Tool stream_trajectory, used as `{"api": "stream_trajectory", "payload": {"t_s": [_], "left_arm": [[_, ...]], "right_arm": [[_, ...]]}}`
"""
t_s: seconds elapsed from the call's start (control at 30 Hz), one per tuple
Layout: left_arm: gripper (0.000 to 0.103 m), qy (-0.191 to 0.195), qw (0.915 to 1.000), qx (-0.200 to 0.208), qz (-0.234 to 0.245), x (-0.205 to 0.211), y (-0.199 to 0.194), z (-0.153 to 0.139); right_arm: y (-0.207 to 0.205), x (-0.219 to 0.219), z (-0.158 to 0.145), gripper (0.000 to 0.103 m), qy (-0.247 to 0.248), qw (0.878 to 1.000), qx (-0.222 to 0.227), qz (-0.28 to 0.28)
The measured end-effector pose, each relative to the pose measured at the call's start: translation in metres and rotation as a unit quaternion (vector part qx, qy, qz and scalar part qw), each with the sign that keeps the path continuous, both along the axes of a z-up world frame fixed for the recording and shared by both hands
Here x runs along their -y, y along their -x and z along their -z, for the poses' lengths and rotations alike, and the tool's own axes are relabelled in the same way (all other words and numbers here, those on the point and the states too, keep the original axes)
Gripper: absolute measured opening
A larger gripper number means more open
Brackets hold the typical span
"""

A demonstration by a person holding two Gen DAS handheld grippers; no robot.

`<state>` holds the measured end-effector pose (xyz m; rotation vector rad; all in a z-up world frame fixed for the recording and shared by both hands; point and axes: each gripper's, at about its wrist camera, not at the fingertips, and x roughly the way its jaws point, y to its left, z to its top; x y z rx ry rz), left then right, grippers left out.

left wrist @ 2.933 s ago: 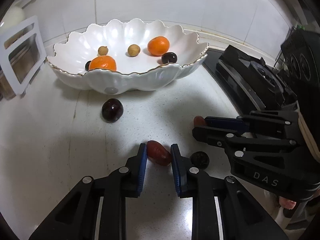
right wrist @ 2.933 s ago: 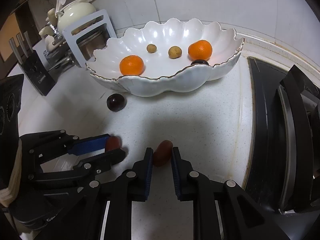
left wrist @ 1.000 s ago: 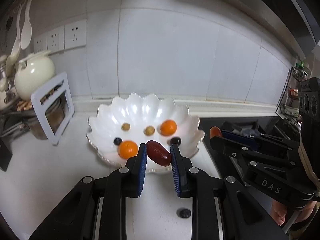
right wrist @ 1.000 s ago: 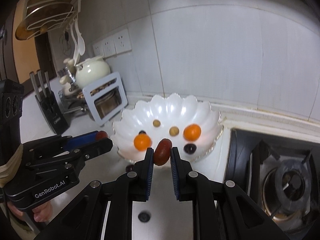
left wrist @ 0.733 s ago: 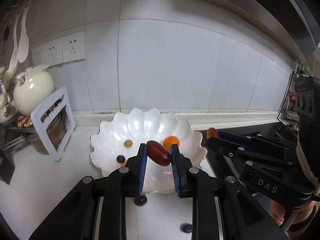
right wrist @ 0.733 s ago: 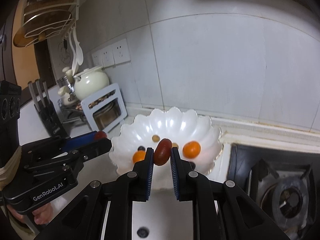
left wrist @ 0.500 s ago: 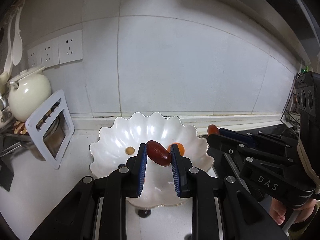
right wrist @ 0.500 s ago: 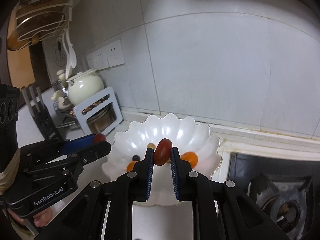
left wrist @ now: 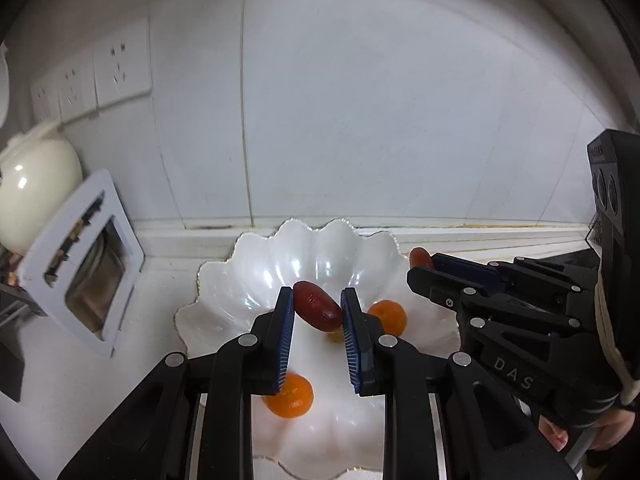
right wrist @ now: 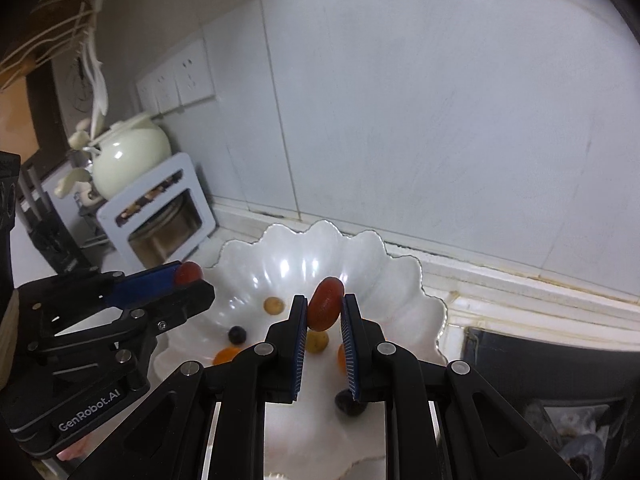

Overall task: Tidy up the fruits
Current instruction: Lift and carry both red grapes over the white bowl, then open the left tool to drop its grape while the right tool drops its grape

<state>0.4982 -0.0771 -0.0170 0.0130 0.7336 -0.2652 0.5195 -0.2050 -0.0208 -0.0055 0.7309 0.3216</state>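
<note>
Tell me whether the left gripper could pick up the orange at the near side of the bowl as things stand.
Probably not yet: the left gripper is shut on a red date, so its jaws are full. The orange lies uncovered in the bowl, just below.

White tiled wall (left wrist: 360, 120) — sockets (left wrist: 120, 68) at ten o'clock; cream teapot (right wrist: 128, 160) on a rack (right wrist: 160, 208) — pale tabletop (left wrist: 60, 380) below.

Dim, soft indoor light; glare streaks on the white bowl (left wrist: 304, 264); fisheye bending and dark vignetted corners.
</note>
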Motion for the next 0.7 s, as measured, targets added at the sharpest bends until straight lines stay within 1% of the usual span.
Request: {"api": "stream_trajectory", "payload": {"t_s": [0.1, 0.3, 0.4, 0.5, 0.53, 0.57, 0.6, 0.63, 0.7], "left_arm": [[0.024, -0.002, 0.9998, -0.02, -0.01, -0.002, -0.018, 0.009], [0.025, -0.015, 0.9984, -0.051, -0.018, 0.002, -0.046, 0.025], [0.025, -0.014, 0.9972, -0.071, -0.021, 0.001, -0.059, 0.032], [0.026, -0.013, 0.9962, -0.081, -0.031, -0.001, -0.066, 0.038], [0.028, -0.014, 0.9958, -0.084, -0.033, -0.001, -0.067, 0.04], [0.034, -0.015, 0.9956, -0.086, -0.034, -0.001, -0.068, 0.041], [0.037, -0.015, 0.9954, -0.088, -0.036, -0.001, -0.069, 0.042], [0.042, -0.015, 0.9952, -0.088, -0.039, -0.002, -0.068, 0.042], [0.048, -0.016, 0.9952, -0.087, -0.041, -0.003, -0.067, 0.043]], "right_arm": [[-0.015, -0.001, 0.008, 0.019, 0.008, 1.0, -0.015, 0.001], [-0.041, 0.001, 0.024, 0.019, 0.007, 0.999, -0.046, 0.008], [-0.053, 0.001, 0.032, 0.019, 0.01, 0.998, -0.06, 0.011], [-0.059, 0.0, 0.037, 0.019, 0.017, 0.998, -0.066, 0.014], [-0.061, 0.0, 0.039, 0.02, 0.02, 0.997, -0.068, 0.016], [-0.062, 0.0, 0.041, 0.02, 0.023, 0.997, -0.07, 0.015], [-0.063, -0.001, 0.043, 0.021, 0.027, 0.997, -0.072, 0.016], [-0.064, -0.002, 0.044, 0.026, 0.029, 0.997, -0.075, 0.018], [-0.065, 0.0, 0.045, 0.03, 0.025, 0.996, -0.078, 0.022]]}}
